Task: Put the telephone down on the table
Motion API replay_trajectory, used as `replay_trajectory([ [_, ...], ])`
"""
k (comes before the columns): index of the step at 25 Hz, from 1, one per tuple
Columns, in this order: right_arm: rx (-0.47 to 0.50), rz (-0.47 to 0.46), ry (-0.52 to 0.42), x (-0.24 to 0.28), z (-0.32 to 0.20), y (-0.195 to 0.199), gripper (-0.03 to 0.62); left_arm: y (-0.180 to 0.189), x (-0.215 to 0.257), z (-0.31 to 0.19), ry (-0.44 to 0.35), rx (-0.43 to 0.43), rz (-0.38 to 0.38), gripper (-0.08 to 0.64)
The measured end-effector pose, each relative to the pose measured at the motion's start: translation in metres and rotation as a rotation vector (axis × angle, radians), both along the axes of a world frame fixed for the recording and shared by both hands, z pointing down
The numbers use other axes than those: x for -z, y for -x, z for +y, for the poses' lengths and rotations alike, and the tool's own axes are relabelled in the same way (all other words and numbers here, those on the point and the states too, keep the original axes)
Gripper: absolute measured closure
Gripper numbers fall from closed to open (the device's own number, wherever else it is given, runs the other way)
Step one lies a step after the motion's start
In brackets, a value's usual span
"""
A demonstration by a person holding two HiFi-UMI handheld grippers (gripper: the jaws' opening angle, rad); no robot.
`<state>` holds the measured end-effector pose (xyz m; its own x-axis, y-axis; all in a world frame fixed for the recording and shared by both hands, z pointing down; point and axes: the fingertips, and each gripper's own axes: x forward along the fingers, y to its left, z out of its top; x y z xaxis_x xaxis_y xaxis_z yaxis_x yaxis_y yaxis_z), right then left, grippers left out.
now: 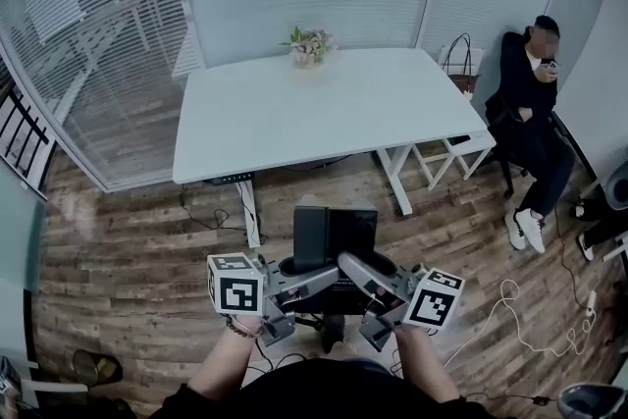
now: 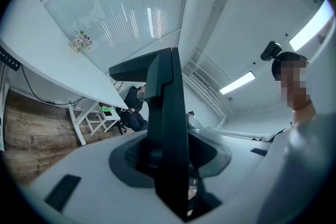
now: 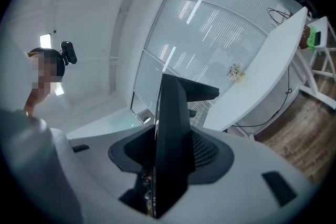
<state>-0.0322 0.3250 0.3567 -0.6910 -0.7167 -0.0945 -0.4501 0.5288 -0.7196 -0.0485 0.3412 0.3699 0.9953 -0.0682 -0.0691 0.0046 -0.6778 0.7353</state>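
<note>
The telephone (image 1: pixel 334 233) is a black, slab-like set held in the air over the wooden floor, in front of my body. My left gripper (image 1: pixel 312 278) is shut on its left side and my right gripper (image 1: pixel 355 272) on its right side. In the left gripper view the telephone (image 2: pixel 168 102) stands edge-on between the grey jaws of the left gripper (image 2: pixel 169 157). The right gripper view shows the telephone (image 3: pixel 170 118) the same way in the right gripper (image 3: pixel 167 157). The white table (image 1: pixel 324 108) lies ahead, apart from the telephone.
A small pot of flowers (image 1: pixel 309 46) stands at the table's far edge. A person (image 1: pixel 530 113) sits at the right beside a white stool (image 1: pixel 446 152). Cables (image 1: pixel 530 319) trail over the floor at the right. Glass walls with blinds close off the back and left.
</note>
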Motion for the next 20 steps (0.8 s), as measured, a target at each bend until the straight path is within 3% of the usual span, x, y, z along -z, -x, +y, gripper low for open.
replay_trajectory([
  [20,0.088,0.006,-0.003,0.008,-0.111,-0.059,0.402,-0.061,0.007,-0.110,-0.003,0.081,0.012,0.374],
])
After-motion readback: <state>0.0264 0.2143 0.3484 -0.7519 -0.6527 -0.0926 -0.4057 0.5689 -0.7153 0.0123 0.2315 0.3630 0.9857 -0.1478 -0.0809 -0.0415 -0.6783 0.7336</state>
